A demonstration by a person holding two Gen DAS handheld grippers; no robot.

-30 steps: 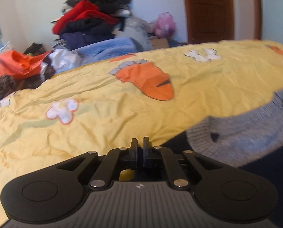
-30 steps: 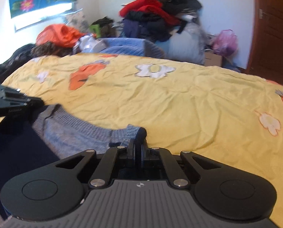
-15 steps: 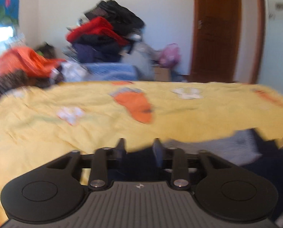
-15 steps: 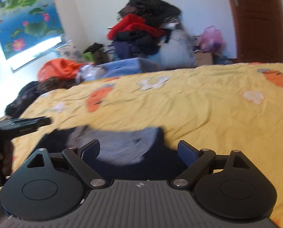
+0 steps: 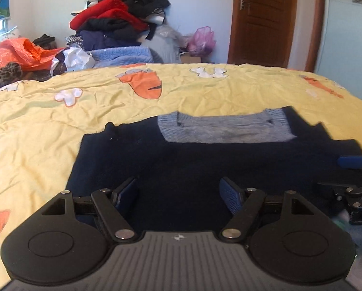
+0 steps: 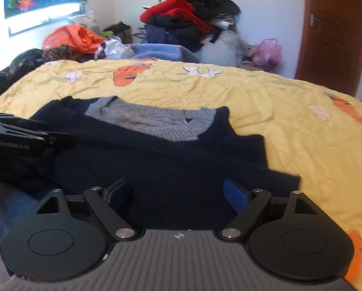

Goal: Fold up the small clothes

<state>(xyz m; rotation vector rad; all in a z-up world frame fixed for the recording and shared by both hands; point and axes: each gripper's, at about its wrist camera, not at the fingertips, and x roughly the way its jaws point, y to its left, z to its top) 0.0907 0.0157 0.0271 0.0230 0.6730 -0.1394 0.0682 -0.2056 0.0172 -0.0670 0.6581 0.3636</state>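
Left gripper (image 5: pixel 178 194): nearest the camera in the left wrist view, jaws spread wide and opening, blue pads clear of the cloth, nothing gripped; dark fabric shows in the gap below.
Right gripper (image 6: pixel 178 194): nearest in the right wrist view, jaws wide but closing a little, pads not pressing anything; dark fabric lies under the gap.
Each gripper seen from the other: the right one juts in at the right edge of the left wrist view (image 5: pixel 355 162); the left one comes in from the left edge of the right wrist view (image 6: pixel 23 135).
Navy sweater (image 5: pixel 205 165): spread flat on the bed at its near edge, just beyond both grippers, lying across the width between them.
Grey knit panel (image 5: pixel 224 128): at the sweater's far side, ribbed at its rim, lying flat.
Yellow bedspread (image 5: pixel 205 92): wrinkled, printed with orange carrots and white shapes, bare past the sweater to the far edge.
Clothes pile (image 5: pixel 122 21): beyond the bed's far edge against the wall, red and black garments on top.
Orange bag (image 5: pixel 18 53): past the far left corner of the bed.
Wooden door (image 5: pixel 263 19): in the far wall, to the right.
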